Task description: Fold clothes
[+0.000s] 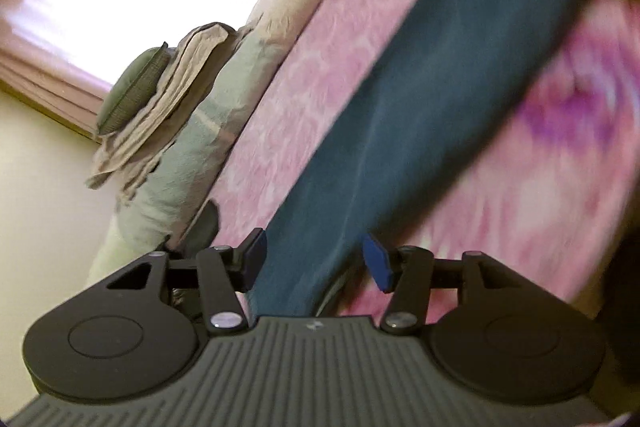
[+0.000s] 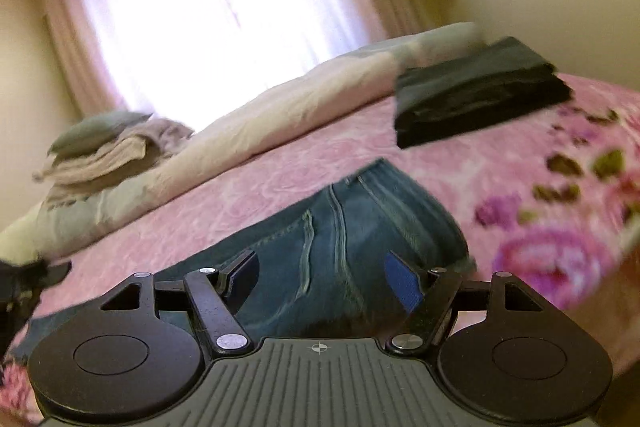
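Pink floral blanket (image 2: 520,187) covers the bed, filling most of both views. Pink curtain (image 2: 200,7) glows w/ daylight at 11 o'clock in the right wrist view. A long cream duvet roll (image 2: 280,123) runs along the blanket's far edge. Blue jeans (image 2: 340,227) lie flat on the blanket at 6 o'clock, just ahead of the right gripper; in the left wrist view they run as a long band from 6 to 1 o'clock. A folded black garment (image 2: 476,95) sits on the blanket at 2 o'clock, well apart from the jeans. A stack of beige folded cloth (image 1: 168,99) w/ a green cushion (image 1: 132,95) on top rests at 9 o'clock in the left view.

Left gripper (image 1: 316,263): the 2 jaws spread, jeans seen btwn them, pads not pressing. Right gripper (image 2: 320,279): jaws spread wide, nothing pinched, jeans beyond them.
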Motion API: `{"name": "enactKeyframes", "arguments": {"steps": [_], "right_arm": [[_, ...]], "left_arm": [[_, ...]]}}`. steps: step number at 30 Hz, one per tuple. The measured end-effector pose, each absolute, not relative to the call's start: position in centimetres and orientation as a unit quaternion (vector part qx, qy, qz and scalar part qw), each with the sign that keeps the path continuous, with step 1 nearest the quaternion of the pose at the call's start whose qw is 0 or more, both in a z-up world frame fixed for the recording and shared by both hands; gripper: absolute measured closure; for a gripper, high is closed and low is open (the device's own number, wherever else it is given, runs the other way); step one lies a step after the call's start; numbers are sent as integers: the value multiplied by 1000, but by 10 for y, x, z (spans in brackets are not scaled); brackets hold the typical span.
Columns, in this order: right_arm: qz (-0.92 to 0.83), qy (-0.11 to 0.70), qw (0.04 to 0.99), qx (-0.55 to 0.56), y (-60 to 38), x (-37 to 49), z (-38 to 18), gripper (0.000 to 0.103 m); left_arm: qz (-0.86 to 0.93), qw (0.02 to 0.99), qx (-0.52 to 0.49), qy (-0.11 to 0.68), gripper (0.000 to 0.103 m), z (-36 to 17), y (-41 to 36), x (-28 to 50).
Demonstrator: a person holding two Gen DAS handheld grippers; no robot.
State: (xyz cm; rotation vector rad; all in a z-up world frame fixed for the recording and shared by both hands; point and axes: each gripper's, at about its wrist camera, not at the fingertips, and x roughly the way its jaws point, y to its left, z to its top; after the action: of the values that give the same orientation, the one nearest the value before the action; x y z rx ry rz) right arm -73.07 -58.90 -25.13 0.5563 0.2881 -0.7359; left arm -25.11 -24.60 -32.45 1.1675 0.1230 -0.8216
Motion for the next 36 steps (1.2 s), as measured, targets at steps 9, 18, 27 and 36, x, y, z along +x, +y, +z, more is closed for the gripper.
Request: {"name": "enactKeyframes", "arguments": {"steps": [9, 18, 27, 36], "right_arm": [[-297, 258, 895, 210, -683, -645, -258, 30], [-260, 370, 868, 205, -749, -583, -304, 31], [-269, 301, 892, 204, -702, -625, -263, 31], [-319, 151, 862, 363, -617, -716, -275, 30]], "left_arm": [[-496, 737, 448, 101, 53, -285, -372, -257], [-546, 680, 440, 216, 59, -346, -464, -216], [-556, 687, 425, 195, 62, -335, -461, -212], [-678, 609, 402, 87, 60, -296, -396, -317]]}}
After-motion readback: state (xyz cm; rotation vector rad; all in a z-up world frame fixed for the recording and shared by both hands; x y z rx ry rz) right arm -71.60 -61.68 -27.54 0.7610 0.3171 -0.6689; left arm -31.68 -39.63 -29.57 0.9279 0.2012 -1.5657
